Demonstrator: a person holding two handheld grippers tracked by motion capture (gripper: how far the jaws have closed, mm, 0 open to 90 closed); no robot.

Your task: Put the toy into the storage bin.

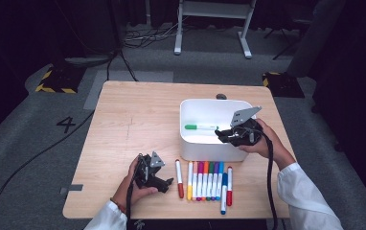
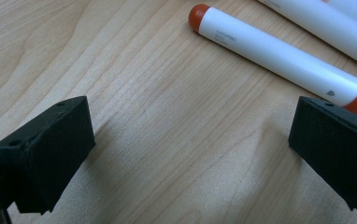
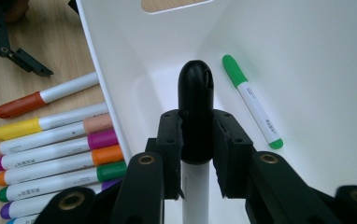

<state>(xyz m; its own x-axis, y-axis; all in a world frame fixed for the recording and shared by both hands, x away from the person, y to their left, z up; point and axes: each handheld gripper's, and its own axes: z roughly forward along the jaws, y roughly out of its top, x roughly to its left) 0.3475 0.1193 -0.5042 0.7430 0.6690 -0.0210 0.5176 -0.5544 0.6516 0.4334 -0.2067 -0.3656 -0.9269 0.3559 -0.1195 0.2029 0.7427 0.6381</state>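
Note:
My right gripper [image 1: 225, 135] [image 3: 196, 140] hangs over the near right part of the white bin [image 1: 190, 143] [image 3: 326, 93], shut on a black-capped white marker [image 3: 195, 112] whose cap points into the bin. A green-capped marker [image 1: 200, 127] [image 3: 253, 100] lies on the bin's floor. My left gripper [image 1: 166, 184] [image 2: 186, 154] rests open on the table, its jaws wide apart over bare wood. Just beyond it lies a red-capped marker [image 1: 179, 178] [image 2: 279, 58], close to its right jaw. A row of several coloured markers [image 1: 210, 181] [image 3: 55, 154] lies in front of the bin.
The wooden table [image 1: 133, 124] has free room on its left and far side. Its front edge is close behind the left hand. A blue marker [image 1: 223, 192] lies at the near end of the row. Cables trail from both grippers off the table.

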